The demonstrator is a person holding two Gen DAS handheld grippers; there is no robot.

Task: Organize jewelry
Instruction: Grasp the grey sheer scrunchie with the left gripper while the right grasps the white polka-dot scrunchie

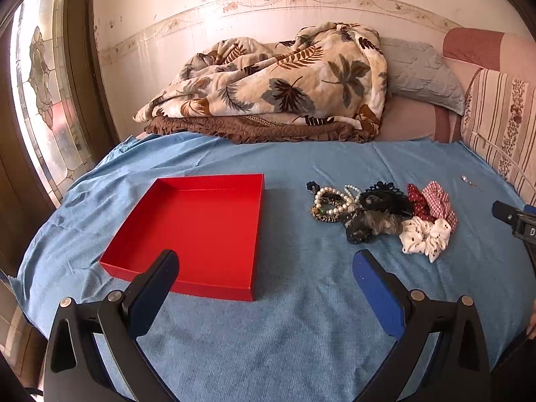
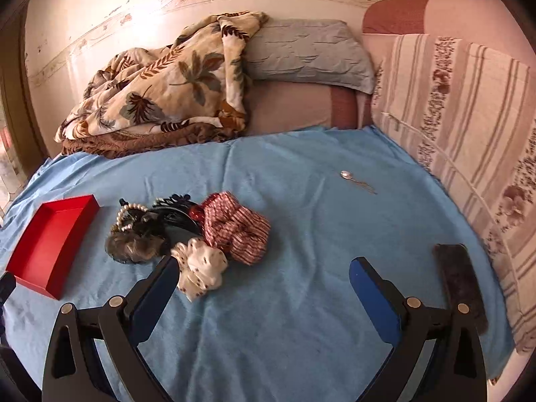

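An empty red box (image 1: 201, 227) lies on the blue cloth (image 1: 301, 318), left of a heap of accessories. The heap holds pearl bracelets (image 1: 330, 201), a black lace piece (image 1: 385, 196), a grey furry scrunchie (image 1: 378, 222), a white dotted scrunchie (image 1: 425, 234) and red checked scrunchies (image 1: 435, 201). A small silver earring (image 1: 466, 179) lies apart at the far right. My left gripper (image 1: 266, 263) hangs open over the cloth near the box's front corner. My right gripper (image 2: 264, 269) is open, its left finger (image 2: 157, 288) next to the white scrunchie (image 2: 201, 268). The red box (image 2: 50, 238), checked scrunchie (image 2: 238, 227) and earring (image 2: 345, 175) show in the right wrist view too.
A leaf-patterned blanket (image 1: 278, 77) and a grey pillow (image 1: 422, 73) are piled at the back by the wall. Striped cushions (image 2: 469, 127) line the right side. A dark furry strip (image 2: 459, 284) lies by the cushions. A stained-glass door (image 1: 43, 93) stands at the left.
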